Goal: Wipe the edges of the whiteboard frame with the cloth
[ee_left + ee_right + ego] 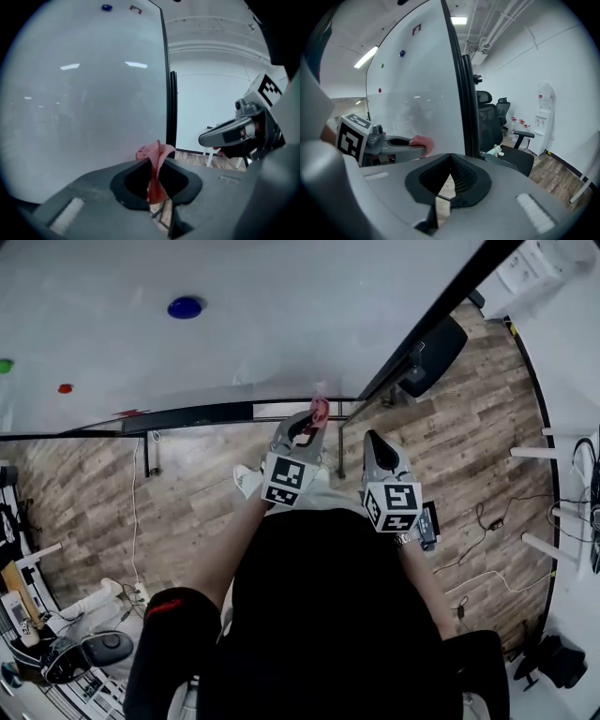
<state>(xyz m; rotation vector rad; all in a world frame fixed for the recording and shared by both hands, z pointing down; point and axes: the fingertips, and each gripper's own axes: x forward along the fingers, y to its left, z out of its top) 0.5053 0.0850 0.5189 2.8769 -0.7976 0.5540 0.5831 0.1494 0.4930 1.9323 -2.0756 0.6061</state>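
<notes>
The whiteboard (281, 315) stands in front of me, with a black frame along its bottom edge (216, 413) and its right edge (422, 324). A pink cloth (320, 410) is pinched in my left gripper (317, 420), which is shut on it close to the board's lower right corner. In the left gripper view the cloth (154, 157) sticks up between the closed jaws, just left of the frame's right edge (165, 70). My right gripper (369, 439) is shut and holds nothing, a little right of the left one. Its own view shows the left gripper (393, 143) and the frame edge (457, 70).
Blue (185, 307), green (5, 365) and red (64, 388) magnets sit on the board. A black office chair (431, 357) stands behind the board's right edge. Cables (487, 521) lie on the wood floor at right, and assorted gear (84, 643) at lower left.
</notes>
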